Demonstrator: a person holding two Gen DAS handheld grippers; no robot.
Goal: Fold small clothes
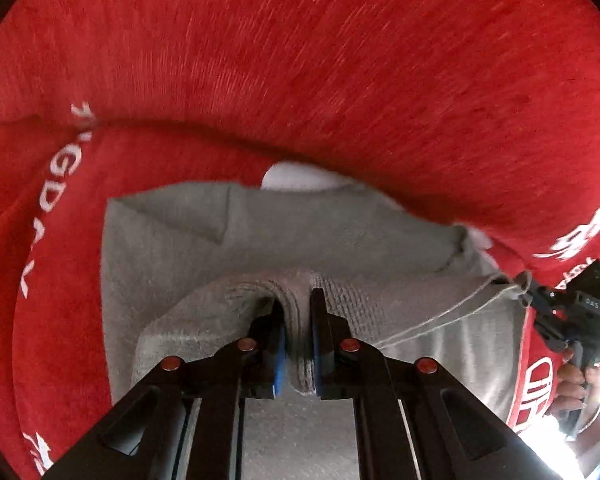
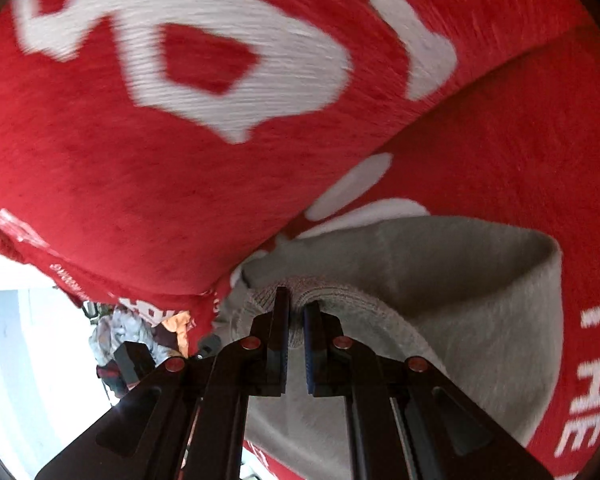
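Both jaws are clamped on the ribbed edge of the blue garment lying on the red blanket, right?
Not quite: the garment is grey, not blue, as the left wrist view shows. The rest holds: left gripper and right gripper each pinch its ribbed edge over the red blanket.

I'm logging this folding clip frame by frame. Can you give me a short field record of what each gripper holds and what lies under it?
garment: grey garment, ribbed band bunched at both grippers
left gripper: shut on the ribbed band, a fold pinched between its pads
right gripper: shut on the same band at another spot
loose detail: pale drawstring trailing toward the right gripper
surface: red blanket with white lettering, lying under and rising behind the garment
fold state: cannot tell
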